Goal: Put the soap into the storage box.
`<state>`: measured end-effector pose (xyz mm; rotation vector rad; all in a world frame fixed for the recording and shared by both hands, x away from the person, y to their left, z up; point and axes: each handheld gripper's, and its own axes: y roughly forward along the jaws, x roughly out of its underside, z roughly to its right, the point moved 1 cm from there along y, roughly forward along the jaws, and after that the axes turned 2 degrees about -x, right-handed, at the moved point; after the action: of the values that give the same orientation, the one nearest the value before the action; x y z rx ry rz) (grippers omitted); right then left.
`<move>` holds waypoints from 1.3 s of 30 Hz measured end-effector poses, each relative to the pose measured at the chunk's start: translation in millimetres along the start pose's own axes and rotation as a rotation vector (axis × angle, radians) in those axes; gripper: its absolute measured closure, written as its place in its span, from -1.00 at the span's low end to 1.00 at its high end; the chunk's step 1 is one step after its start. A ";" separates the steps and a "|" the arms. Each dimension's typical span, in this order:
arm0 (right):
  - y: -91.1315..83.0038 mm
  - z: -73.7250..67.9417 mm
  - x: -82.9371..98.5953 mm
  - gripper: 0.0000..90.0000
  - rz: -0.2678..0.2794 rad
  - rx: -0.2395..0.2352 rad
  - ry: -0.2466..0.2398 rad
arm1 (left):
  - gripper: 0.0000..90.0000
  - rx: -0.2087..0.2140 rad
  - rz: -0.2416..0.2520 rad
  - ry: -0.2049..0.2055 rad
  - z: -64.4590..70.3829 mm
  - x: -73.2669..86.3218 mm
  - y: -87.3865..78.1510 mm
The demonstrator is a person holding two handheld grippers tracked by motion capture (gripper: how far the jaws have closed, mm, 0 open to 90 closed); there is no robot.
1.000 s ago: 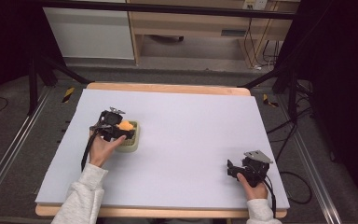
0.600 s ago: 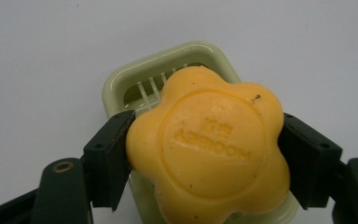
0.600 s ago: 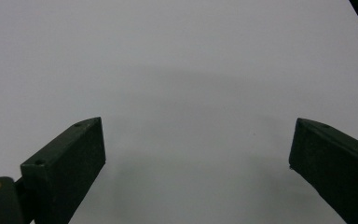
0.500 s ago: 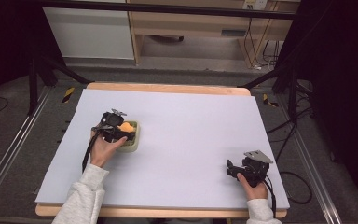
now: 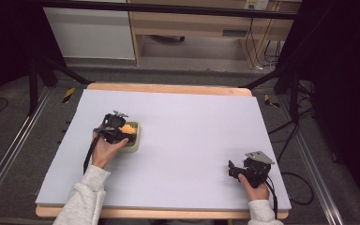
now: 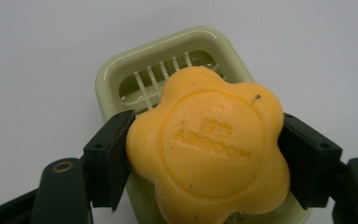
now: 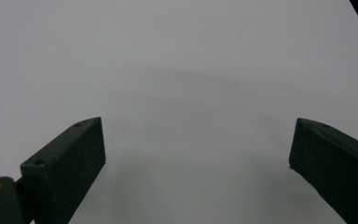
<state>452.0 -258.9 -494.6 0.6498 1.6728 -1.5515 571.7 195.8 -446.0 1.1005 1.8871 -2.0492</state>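
Note:
An orange flower-shaped soap [image 6: 209, 149] is clamped between the jaws of my left gripper [image 6: 205, 158], just above a pale green slatted soap dish [image 6: 168, 65]. From above, the left gripper [image 5: 122, 133] holds the soap [image 5: 127, 128] over the dish [image 5: 133, 143] at the table's left middle. Whether the soap touches the dish I cannot tell. My right gripper [image 5: 234, 169] rests near the front right of the table, and in its own view the right gripper [image 7: 196, 158] is open over bare white surface, nothing between its jaws.
The white table top [image 5: 192, 126] has a wooden rim at the back and front. A wooden cabinet [image 5: 192, 28] and cables [image 5: 290, 140] lie beyond and beside the table. Metal rails run along the floor at both sides.
The left hand with the soap has shifted slightly toward the person over the dish. The right gripper has stayed put.

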 end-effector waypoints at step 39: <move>-0.1 0.0 0.1 -0.91 -0.001 0.000 -0.003 | -0.63 0.011 0.038 0.004 1.4 -1.1 -3.8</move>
<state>451.9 -258.9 -494.6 0.6458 1.6708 -1.5530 569.9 194.9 -442.4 1.1348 1.8445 -2.0408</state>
